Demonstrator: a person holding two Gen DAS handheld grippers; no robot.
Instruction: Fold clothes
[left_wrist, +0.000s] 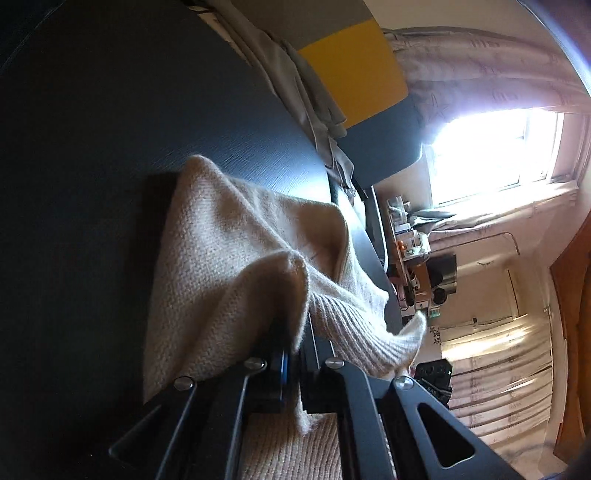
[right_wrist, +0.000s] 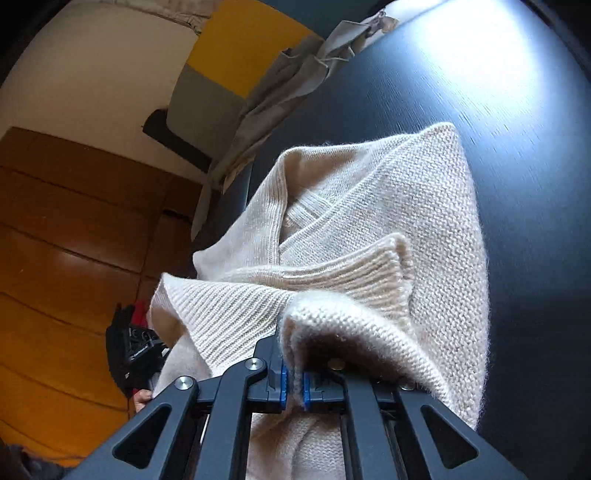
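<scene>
A cream knitted sweater lies partly folded on a dark table. My left gripper is shut on a fold of the sweater's edge, with the ribbed hem draped over its right finger. In the right wrist view the sweater shows its ribbed neckline and hem. My right gripper is shut on a bunched fold of the knit, gripped between the blue pads. Both grippers hold the cloth raised off the table.
A grey garment hangs over the table's far edge, also in the right wrist view. A yellow and grey chair back stands behind it. A bright window and wooden wardrobe are beyond. The other gripper shows at left.
</scene>
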